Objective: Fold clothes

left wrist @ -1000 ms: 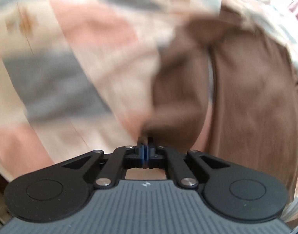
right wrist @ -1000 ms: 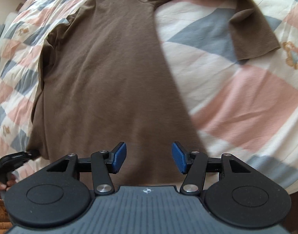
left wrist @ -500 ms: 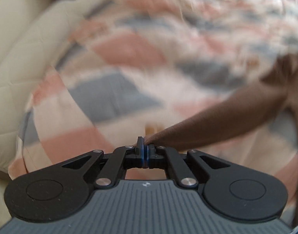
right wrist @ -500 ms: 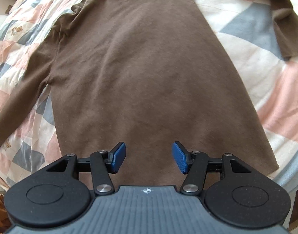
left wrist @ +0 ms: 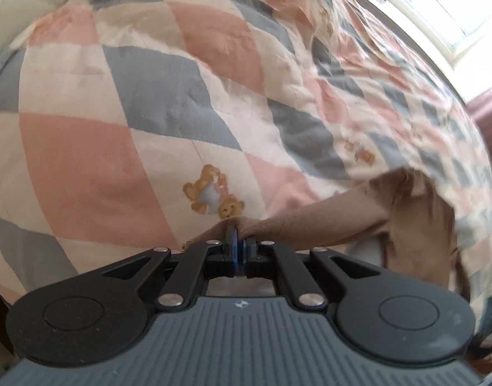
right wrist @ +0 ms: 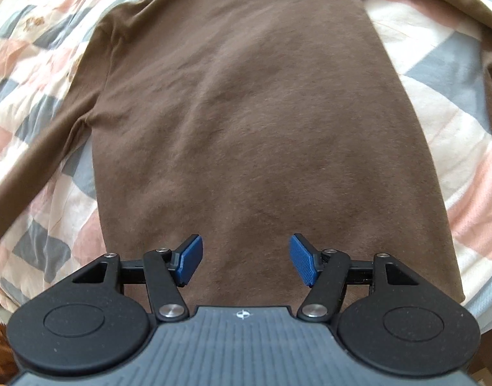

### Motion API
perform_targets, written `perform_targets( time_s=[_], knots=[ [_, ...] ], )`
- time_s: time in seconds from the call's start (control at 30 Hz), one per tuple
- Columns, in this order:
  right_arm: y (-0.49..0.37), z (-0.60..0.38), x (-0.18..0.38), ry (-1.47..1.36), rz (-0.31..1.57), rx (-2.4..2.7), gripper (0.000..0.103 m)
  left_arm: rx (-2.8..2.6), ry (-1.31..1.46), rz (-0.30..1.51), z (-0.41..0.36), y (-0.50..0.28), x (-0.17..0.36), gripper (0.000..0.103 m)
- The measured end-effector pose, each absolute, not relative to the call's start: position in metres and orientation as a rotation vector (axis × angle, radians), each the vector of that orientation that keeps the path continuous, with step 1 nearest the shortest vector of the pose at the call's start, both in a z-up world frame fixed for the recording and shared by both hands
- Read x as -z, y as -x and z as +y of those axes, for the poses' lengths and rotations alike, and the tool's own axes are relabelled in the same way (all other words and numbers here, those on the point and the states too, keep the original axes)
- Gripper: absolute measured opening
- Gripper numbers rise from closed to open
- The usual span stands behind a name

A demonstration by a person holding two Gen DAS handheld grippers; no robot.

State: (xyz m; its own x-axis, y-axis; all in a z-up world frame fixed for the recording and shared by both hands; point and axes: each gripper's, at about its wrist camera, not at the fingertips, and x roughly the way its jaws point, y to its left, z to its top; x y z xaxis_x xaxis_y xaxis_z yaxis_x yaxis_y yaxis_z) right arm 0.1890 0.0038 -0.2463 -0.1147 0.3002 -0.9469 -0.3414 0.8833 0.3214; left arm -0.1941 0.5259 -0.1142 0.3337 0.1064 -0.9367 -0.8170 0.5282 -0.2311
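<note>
A brown long-sleeved shirt (right wrist: 246,112) lies flat on a checked quilt, hem towards me, neck at the far end. Its left sleeve (right wrist: 36,160) stretches out to the lower left; its right sleeve (right wrist: 455,16) lies bent at the upper right. My right gripper (right wrist: 246,259) is open and empty, hovering over the lower middle of the shirt. My left gripper (left wrist: 239,241) is shut on the end of the left sleeve (left wrist: 326,222), which runs taut to the right towards the shirt body (left wrist: 423,225).
The quilt (left wrist: 149,128) has pink, grey and cream diamonds with teddy bear prints (left wrist: 213,193) and covers the whole bed. A bright window (left wrist: 455,16) is at the far upper right. The bed edge (right wrist: 490,305) drops off at the lower right.
My left gripper has pulled the sleeve outward to the left, away from the shirt body, straightening it. The right gripper has shifted so the shirt sits centred under it; it stays open.
</note>
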Motion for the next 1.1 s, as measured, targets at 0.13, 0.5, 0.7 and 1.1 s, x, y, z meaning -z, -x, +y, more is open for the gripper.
perform_targets(
  time_s=[0.13,0.5,0.7,1.1],
  knots=[
    [-0.188,0.004,0.244,0.03,1.587,-0.547,0.067,-0.826,0.661,1.296,0.516,0.186,0.149,0.014],
    [-0.185,-0.011,0.244,0.019,1.597,-0.48,0.07,-0.713,0.199,1.328,0.479,0.121,0.164,0.034],
    [-0.181,-0.024,0.242,-0.005,1.594,-0.44,0.075,-0.682,0.192,1.289,0.499,0.127,0.166,0.036],
    [-0.181,-0.02,0.252,-0.02,1.626,-0.407,0.075,-0.808,0.264,1.262,0.548,0.13,0.168,0.0]
  ],
)
